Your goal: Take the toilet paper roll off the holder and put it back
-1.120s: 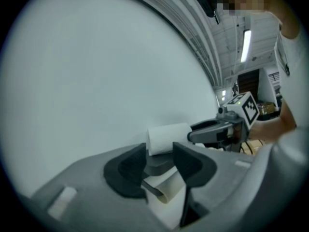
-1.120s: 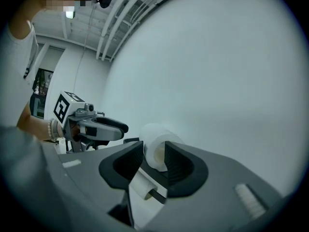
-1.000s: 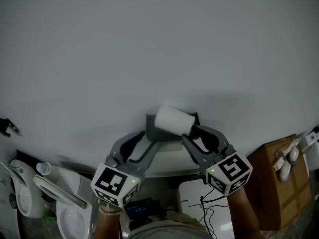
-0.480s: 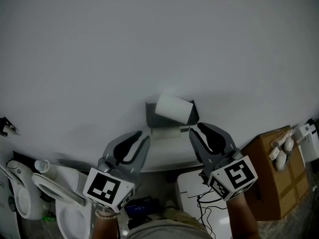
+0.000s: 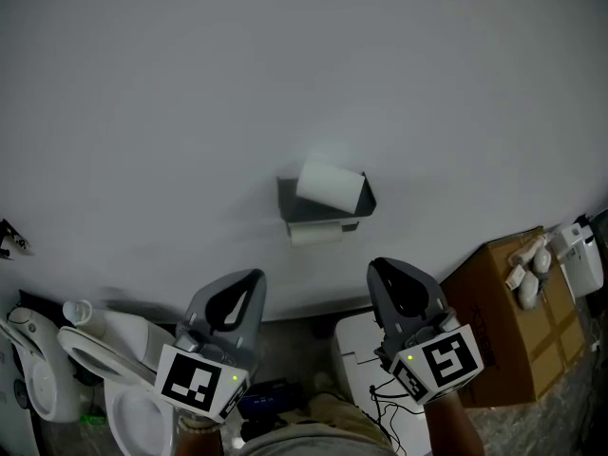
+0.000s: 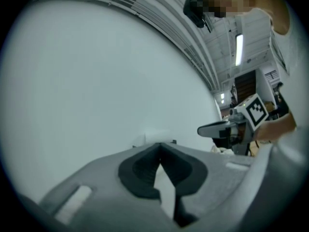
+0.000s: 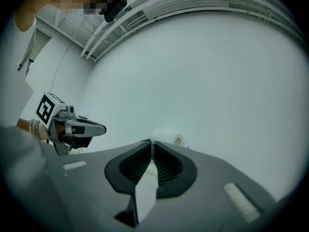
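I see the roll [image 5: 330, 185] lying on the holder [image 5: 321, 214], which is fixed to the wall [image 5: 285, 65] straight ahead of me. A loose sheet [image 5: 313, 236] hangs just under the holder. Low on my left, at the wall's foot, stands a toilet [image 5: 114, 388]. Low on my right sits a box [image 5: 513, 321] with small items [image 5: 530, 288] on top. Between toilet and box, below the holder, is a unit [image 5: 356, 350] with cables [image 5: 389, 402] lying across it.
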Demonstrator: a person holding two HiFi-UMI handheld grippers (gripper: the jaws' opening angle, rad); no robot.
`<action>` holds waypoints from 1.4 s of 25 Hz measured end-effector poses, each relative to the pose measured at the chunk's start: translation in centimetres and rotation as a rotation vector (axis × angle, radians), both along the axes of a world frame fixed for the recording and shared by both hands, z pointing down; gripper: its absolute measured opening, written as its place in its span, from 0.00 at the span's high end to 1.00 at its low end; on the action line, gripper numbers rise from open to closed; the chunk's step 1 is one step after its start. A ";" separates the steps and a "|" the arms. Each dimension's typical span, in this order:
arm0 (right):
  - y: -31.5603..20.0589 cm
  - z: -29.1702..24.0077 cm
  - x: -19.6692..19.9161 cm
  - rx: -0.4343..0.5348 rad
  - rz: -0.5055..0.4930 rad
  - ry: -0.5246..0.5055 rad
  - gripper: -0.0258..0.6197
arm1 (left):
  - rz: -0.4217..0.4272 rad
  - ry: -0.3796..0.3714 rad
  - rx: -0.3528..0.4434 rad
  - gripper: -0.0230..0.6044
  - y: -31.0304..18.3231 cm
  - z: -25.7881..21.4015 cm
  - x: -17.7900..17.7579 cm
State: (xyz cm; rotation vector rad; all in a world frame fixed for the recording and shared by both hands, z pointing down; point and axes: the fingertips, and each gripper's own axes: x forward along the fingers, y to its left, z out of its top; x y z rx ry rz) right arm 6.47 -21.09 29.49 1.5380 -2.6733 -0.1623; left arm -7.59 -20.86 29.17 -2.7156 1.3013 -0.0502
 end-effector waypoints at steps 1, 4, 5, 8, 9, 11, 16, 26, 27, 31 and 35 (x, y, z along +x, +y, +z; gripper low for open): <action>0.4 0.2 -0.1 -0.001 0.004 -0.002 0.92 | 0.004 -0.009 -0.004 0.97 0.4 0.3 -0.1; 1.6 0.7 -0.4 -0.008 0.013 -0.011 0.92 | 0.018 -0.036 -0.013 0.97 1.7 1.3 -0.3; 2.0 0.9 -0.5 -0.011 0.014 -0.015 0.93 | 0.021 -0.043 -0.014 0.97 2.1 1.6 -0.4; 2.8 1.5 -1.0 -0.022 0.009 -0.021 0.93 | 0.023 -0.040 -0.032 0.97 3.0 2.4 -0.8; 3.1 1.7 -1.2 -0.025 0.007 -0.022 0.93 | 0.020 -0.033 -0.040 0.97 3.3 2.6 -1.0; 3.6 2.1 -1.5 -0.032 0.007 -0.024 0.93 | 0.012 -0.025 -0.053 0.97 3.8 3.0 -1.4; 4.5 2.9 -2.0 -0.050 0.001 -0.033 0.94 | 0.000 -0.024 -0.086 0.97 5.0 4.4 -2.3; 5.4 3.5 -1.6 -0.069 0.009 -0.041 0.95 | -0.002 -0.025 -0.085 0.97 5.8 4.3 -2.3; 5.4 3.5 -1.6 -0.068 0.010 -0.045 0.95 | -0.002 -0.022 -0.087 0.97 5.9 4.3 -2.3; 5.6 3.5 -1.3 -0.071 0.015 -0.051 0.95 | -0.004 -0.003 -0.090 0.97 6.0 4.2 -2.2; 5.7 3.4 -1.0 -0.071 0.023 -0.057 0.95 | -0.003 -0.002 -0.092 0.97 6.1 4.1 -2.1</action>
